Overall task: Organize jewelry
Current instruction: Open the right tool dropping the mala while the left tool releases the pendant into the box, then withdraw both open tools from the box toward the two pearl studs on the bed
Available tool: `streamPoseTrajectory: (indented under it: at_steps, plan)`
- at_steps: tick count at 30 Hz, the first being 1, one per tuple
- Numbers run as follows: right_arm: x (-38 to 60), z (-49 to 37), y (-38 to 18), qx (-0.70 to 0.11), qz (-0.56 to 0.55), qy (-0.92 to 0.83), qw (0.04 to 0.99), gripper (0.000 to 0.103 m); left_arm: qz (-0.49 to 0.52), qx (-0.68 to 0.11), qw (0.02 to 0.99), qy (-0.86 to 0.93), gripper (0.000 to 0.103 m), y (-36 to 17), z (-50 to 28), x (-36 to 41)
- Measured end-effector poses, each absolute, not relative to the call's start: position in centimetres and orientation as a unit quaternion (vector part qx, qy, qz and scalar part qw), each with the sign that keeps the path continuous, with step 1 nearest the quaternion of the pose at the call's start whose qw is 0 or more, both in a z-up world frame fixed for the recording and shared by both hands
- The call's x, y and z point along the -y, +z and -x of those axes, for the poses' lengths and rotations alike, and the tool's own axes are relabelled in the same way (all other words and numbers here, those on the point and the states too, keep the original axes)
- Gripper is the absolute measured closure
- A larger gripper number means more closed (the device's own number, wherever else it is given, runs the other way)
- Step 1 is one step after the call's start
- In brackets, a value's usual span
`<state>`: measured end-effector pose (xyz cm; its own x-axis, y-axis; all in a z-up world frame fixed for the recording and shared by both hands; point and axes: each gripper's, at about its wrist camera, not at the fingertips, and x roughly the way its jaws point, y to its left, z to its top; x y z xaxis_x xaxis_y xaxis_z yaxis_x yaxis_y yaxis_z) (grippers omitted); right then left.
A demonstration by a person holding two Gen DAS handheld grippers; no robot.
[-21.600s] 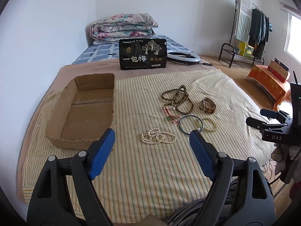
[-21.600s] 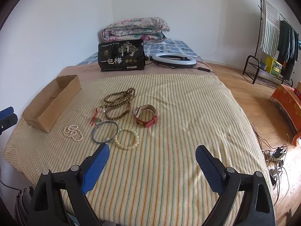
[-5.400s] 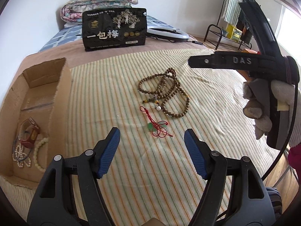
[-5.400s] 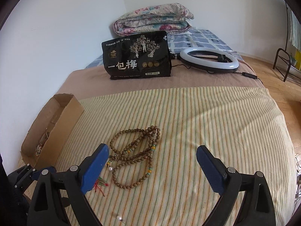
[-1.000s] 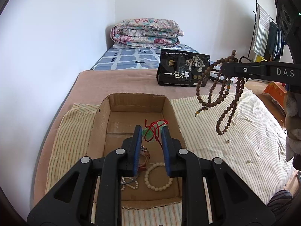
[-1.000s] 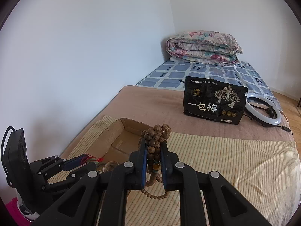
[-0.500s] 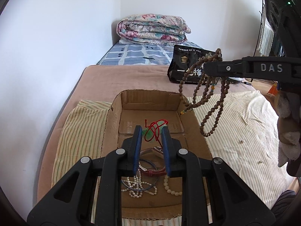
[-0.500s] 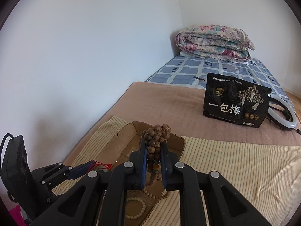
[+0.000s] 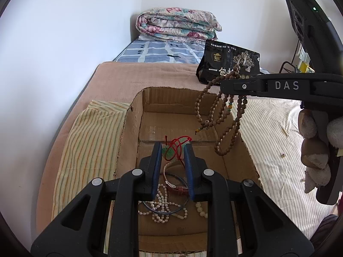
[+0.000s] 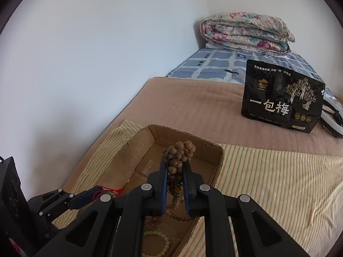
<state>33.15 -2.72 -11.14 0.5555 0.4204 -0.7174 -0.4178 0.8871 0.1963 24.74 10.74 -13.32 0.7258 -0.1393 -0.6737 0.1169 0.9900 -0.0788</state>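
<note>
My left gripper (image 9: 172, 150) is shut on a red cord pendant (image 9: 176, 144) and holds it above the cardboard box (image 9: 130, 128). My right gripper (image 10: 175, 167) is shut on a brown wooden bead necklace (image 10: 179, 152), which hangs in loops (image 9: 225, 117) over the box's right side. In the box lie a pearl strand (image 9: 161, 201), a dark bangle (image 9: 171, 209), a brown watch (image 9: 175, 187) and a cream bead bracelet (image 10: 158, 242). The left gripper also shows in the right wrist view (image 10: 90, 194).
The box sits on a striped cloth (image 9: 90, 141) on a bed with a tan blanket (image 10: 193, 107). A black snack bag (image 10: 280, 102) stands behind it, and a folded quilt (image 9: 178, 24) lies by the wall. A white ring light (image 10: 332, 117) lies at the right.
Both grippers have moved further over the box. The bead necklace now hangs above the box's right side instead of beside it.
</note>
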Motion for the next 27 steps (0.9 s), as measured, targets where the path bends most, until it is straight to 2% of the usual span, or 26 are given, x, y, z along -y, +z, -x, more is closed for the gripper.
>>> streamPoseTrajectory:
  at_steps: [4, 7, 8, 9, 10, 11, 12, 13, 14, 16, 18, 27]
  plan:
    - [2.7, -33.3, -11.8, -0.415, -0.006, 0.237, 0.878, 0.091, 0.016, -0.366, 0.928, -0.070, 0.083, -13.4, -24.7, -10.8]
    - [2.7, -33.3, -12.0, -0.420, -0.004, 0.238, 0.876, 0.081, 0.012, -0.365, 0.928, -0.067, 0.083, -13.4, -24.7, -10.7]
    - [2.7, -33.3, -12.0, -0.418, -0.003, 0.236, 0.877, 0.070, 0.012, -0.365, 0.928, -0.067, 0.083, -13.4, -24.6, -10.7]
    - [2.7, -33.1, -11.9, -0.414, 0.000, 0.232, 0.880, 0.064, 0.011, -0.365, 0.929, -0.066, 0.082, -13.4, -24.6, -10.7]
    - [2.8, -33.0, -11.8, -0.411, 0.002, 0.230, 0.882, 0.061, 0.010, -0.364, 0.929, -0.064, 0.077, -13.3, -24.5, -10.7]
    - [2.8, -33.0, -11.7, -0.409, 0.004, 0.227, 0.884, 0.050, 0.010, -0.363, 0.930, -0.063, 0.072, -13.3, -24.4, -10.7]
    - [2.8, -32.9, -11.6, -0.407, 0.008, 0.223, 0.886, 0.035, 0.010, -0.360, 0.931, -0.063, 0.060, -13.2, -24.3, -10.7]
    - [2.8, -32.8, -11.4, -0.405, 0.011, 0.219, 0.888, 0.029, 0.009, -0.357, 0.932, -0.061, 0.053, -13.1, -24.2, -10.7]
    - [2.8, -32.7, -11.3, -0.400, 0.013, 0.215, 0.891, 0.025, 0.008, -0.354, 0.933, -0.059, 0.053, -13.0, -24.1, -10.7]
    - [2.9, -32.4, -11.0, -0.394, 0.017, 0.211, 0.894, 0.023, 0.005, -0.354, 0.933, -0.057, 0.052, -12.8, -23.9, -10.6]
    - [2.9, -32.4, -10.9, -0.393, 0.020, 0.209, 0.895, 0.017, 0.006, -0.354, 0.933, -0.057, 0.052, -12.8, -23.9, -10.6]
    - [3.4, -31.6, -10.1, -0.384, 0.027, 0.203, 0.900, 0.013, 0.004, -0.350, 0.935, -0.057, 0.052, -12.2, -23.2, -10.3]
